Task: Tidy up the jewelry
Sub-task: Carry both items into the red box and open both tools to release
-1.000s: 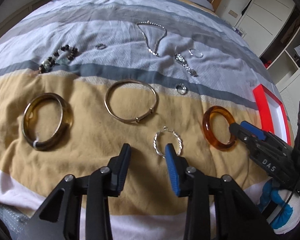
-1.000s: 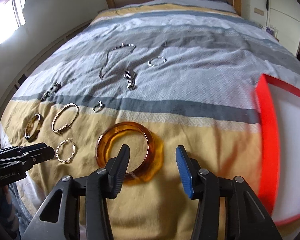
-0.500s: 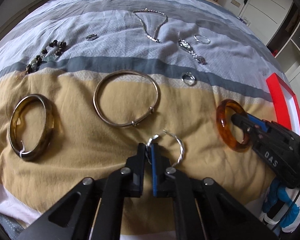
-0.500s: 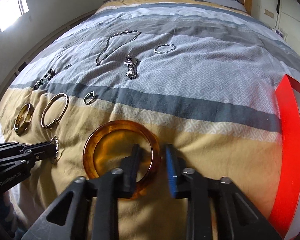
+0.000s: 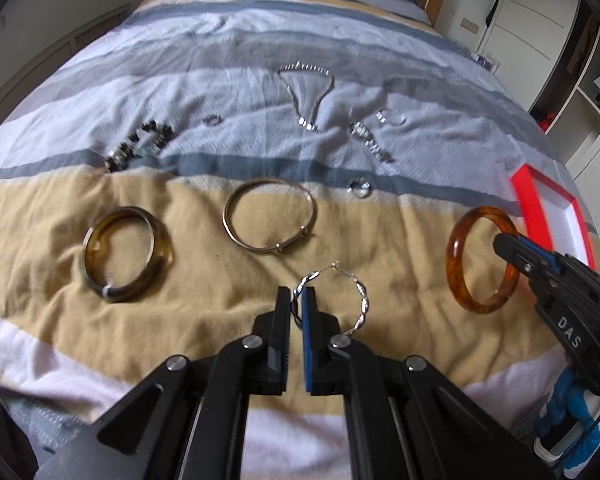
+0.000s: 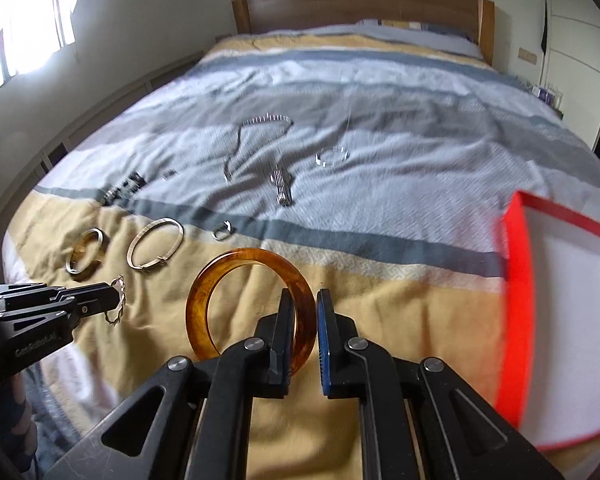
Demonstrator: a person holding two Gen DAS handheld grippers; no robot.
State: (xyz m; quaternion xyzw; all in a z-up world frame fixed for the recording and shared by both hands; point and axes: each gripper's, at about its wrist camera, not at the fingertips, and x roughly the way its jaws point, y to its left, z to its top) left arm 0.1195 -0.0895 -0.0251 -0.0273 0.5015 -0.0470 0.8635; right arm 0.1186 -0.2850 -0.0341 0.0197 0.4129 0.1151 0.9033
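Jewelry lies spread across the striped bed [image 5: 112, 356], and you are in the pick-up step with two pieces at once. Your left gripper [image 5: 299, 304] is clenched on the near-left arc of the twisted silver hoop [image 5: 360, 300]; its jaws have just been closing, and the thin wire now sits pinched between the pads, with the rest of the hoop hanging out to the right of them. Your right gripper [image 6: 305, 316] is grasping the amber bangle [image 6: 204, 292] by its right side; these jaws have also just been closing, and the band stands nearly upright between them, clear of the yellow stripe.

The red tray [image 6: 516, 320] with its white lining sits at the right edge of the bed, just beside the right gripper and well apart from the left one. It looks like the place where the pieces belong, so the next move is probably a carry to the right.

Bring the bangle over the red rim first, since it is nearer, and lower it onto the white lining before you let go. The hoop calls for more care: the hold is on thin wire near one end, so it may swing or slip if you move quickly. Keep the two grippers from crossing as the left one travels over.

Still on the bed are the dark bangle [image 5: 126, 254], the thin metal bangle [image 5: 270, 216], a small ring [image 5: 359, 188], the beaded bracelet [image 5: 140, 148] and the silver necklace [image 5: 306, 92] farther up.
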